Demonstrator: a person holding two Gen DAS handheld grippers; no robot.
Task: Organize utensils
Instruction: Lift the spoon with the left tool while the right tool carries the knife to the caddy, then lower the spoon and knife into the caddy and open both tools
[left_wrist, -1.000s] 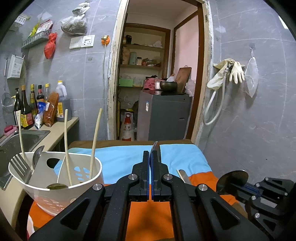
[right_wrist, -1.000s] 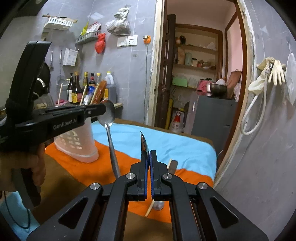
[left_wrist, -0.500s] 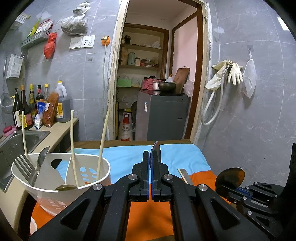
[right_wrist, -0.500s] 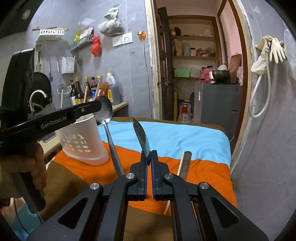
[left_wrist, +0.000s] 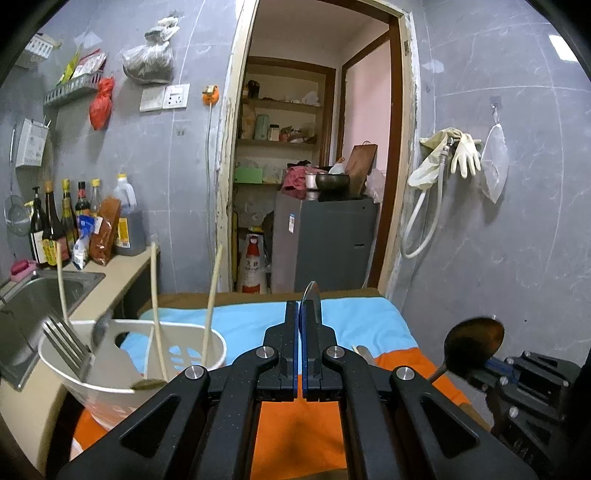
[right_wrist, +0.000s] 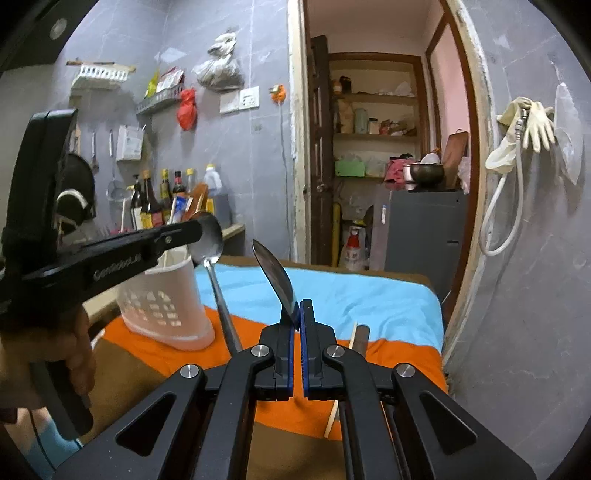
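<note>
Currently both tools are clamped on spoons. Left gripper (left_wrist: 299, 325), jaws closed, pinches a steel spoon edge-on; the right wrist view shows that spoon (right_wrist: 208, 242) gripped at the bowl, handle hanging down over the orange cloth (right_wrist: 280, 410). Right gripper (right_wrist: 297, 314), jaws closed, holds a second spoon (right_wrist: 275, 273) by its bowl, tilted up and to the left. White perforated utensil holder (left_wrist: 107, 384) stands on the cloth at left, containing a fork (left_wrist: 68, 345), chopsticks (left_wrist: 212, 295) and a spoon. One knife handle (right_wrist: 361, 338) and a chopstick lie on the cloth beside the right gripper.
</note>
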